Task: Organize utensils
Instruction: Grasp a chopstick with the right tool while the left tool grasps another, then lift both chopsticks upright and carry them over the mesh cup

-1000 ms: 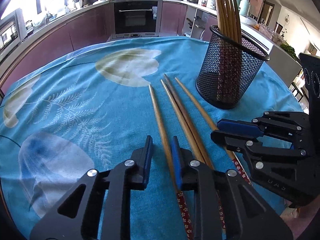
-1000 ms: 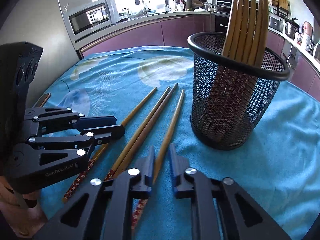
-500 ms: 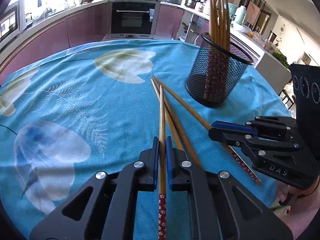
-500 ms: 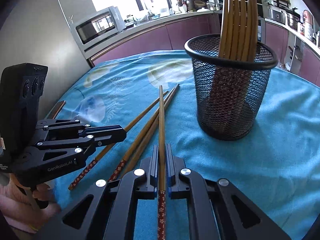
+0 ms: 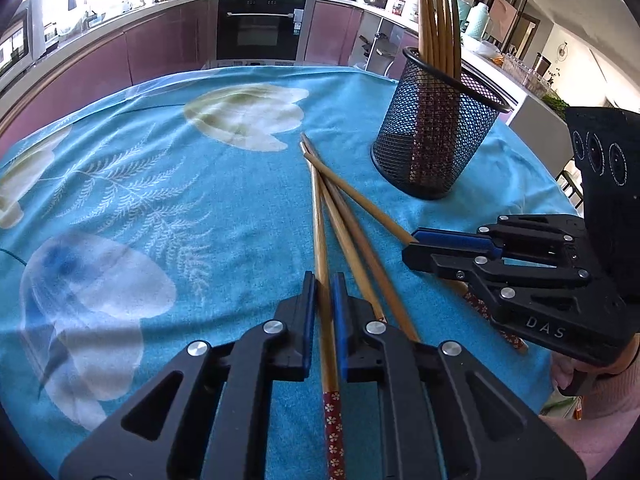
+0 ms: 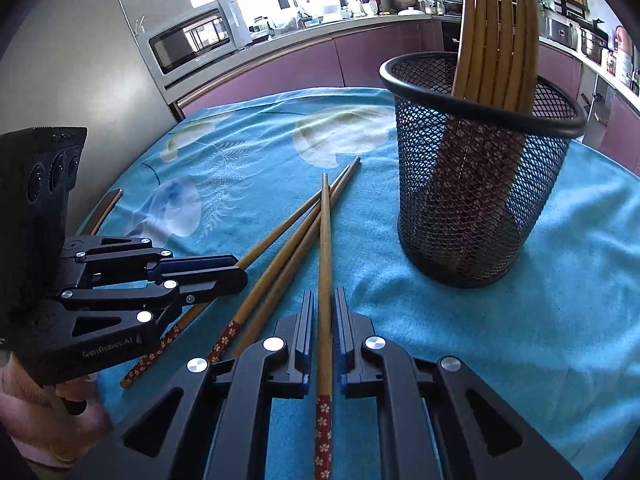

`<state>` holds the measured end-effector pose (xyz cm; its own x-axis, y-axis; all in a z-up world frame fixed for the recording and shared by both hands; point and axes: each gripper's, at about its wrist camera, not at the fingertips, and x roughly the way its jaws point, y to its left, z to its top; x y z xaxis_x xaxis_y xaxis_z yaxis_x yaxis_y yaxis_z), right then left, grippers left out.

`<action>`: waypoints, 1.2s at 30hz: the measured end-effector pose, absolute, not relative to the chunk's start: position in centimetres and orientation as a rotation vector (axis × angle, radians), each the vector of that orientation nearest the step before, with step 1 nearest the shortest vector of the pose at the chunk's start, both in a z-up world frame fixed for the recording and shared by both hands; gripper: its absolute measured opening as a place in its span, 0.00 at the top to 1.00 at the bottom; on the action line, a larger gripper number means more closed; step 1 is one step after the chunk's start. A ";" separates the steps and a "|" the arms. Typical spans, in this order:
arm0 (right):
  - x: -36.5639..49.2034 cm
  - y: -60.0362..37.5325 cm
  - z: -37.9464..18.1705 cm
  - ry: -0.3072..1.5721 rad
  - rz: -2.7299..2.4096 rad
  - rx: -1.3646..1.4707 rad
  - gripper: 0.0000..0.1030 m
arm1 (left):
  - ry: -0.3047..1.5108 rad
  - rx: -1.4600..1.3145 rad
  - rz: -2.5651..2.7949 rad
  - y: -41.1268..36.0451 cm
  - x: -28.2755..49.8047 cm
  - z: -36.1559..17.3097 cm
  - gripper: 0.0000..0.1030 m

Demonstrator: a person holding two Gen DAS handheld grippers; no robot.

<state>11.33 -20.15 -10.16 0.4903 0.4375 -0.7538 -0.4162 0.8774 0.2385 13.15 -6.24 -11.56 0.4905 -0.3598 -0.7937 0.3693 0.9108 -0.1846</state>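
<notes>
My left gripper (image 5: 323, 280) is shut on a wooden chopstick (image 5: 320, 236) with a red flowered end. My right gripper (image 6: 323, 296) is shut on another such chopstick (image 6: 325, 240). Each held chopstick lies low over the blue cloth, its tip forward. Two more chopsticks (image 5: 352, 236) lie crossed between the grippers on the cloth; they also show in the right wrist view (image 6: 280, 264). A black mesh holder (image 5: 436, 136) with several chopsticks upright in it stands ahead, to the right; it shows close in the right wrist view (image 6: 476, 184). The right gripper shows in the left view (image 5: 416, 246), the left gripper in the right view (image 6: 236, 270).
The blue flowered tablecloth (image 5: 160, 200) covers a round table. Kitchen counters, an oven (image 5: 258, 28) and a microwave (image 6: 192, 40) stand behind it. The table's edge (image 5: 552, 200) falls away at the right behind the holder.
One second ago both grippers were open astride chopsticks; they have since shut on one each. The held chopsticks have swung a little, and both grippers have drawn slightly back.
</notes>
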 end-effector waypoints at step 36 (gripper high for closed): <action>9.5 -21.6 -8.2 0.843 0.560 0.100 0.94 | 0.895 -0.036 -0.441 -6.1 12.1 -9.0 0.93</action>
